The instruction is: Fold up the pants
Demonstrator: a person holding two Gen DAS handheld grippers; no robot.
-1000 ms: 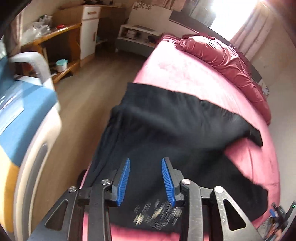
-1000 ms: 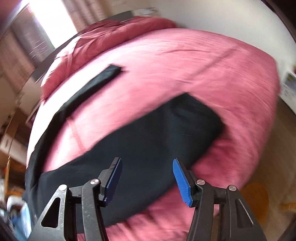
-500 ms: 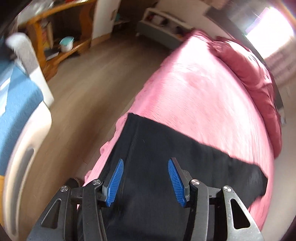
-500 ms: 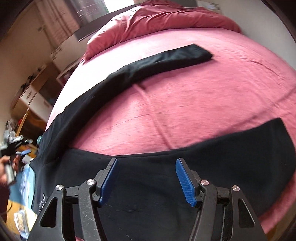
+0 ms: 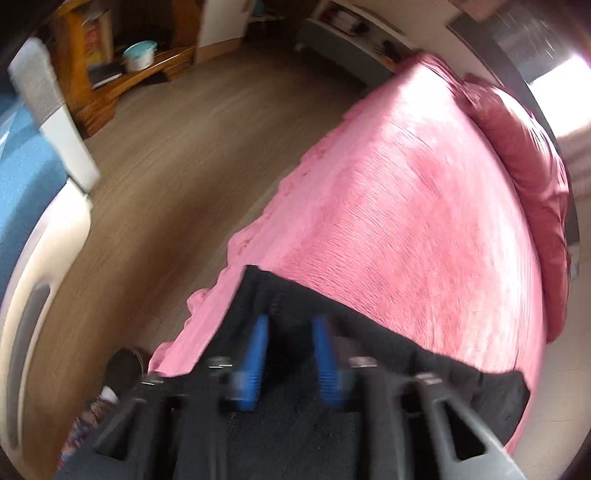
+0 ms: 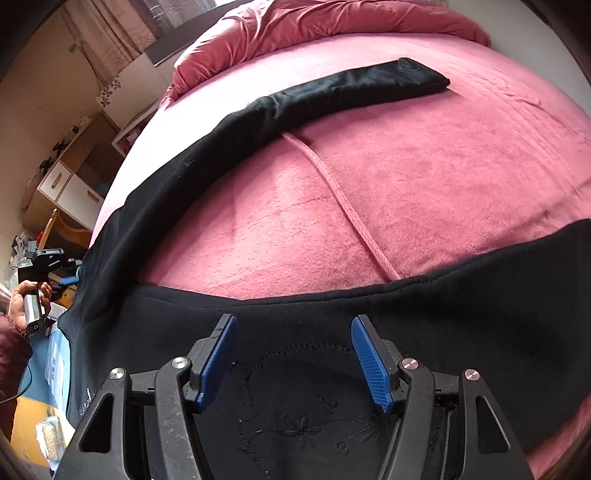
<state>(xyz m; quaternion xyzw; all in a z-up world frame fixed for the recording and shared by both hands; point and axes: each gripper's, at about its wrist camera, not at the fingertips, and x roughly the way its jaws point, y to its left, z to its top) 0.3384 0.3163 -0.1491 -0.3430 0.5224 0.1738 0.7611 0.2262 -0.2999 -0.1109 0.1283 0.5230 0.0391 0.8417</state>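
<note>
1. Black soft fabric pants (image 6: 295, 302) lie spread on your pink plush bedspread (image 6: 424, 177), legs apart.
2. Your left gripper (image 5: 290, 332) is closing, pants cloth between its jaws.
3. Your right gripper (image 6: 293, 347) hovers over the pants, jaws apart.

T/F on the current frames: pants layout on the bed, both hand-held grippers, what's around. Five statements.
1. The black pants lie on a pink bed cover. True.
2. The two legs are stacked one on the other. False: they are spread apart, with bare pink cover between them.
3. The right hand-held gripper is clamped shut on the fabric. False: its jaws stand wide open over the pants, with nothing between the pads.
4. The left hand-held gripper has pants fabric between its blue pads, and its jaws are closing. True.
5. A white pillow sits at the head of the bed. False: a bunched dark-pink duvet lies there.
</note>
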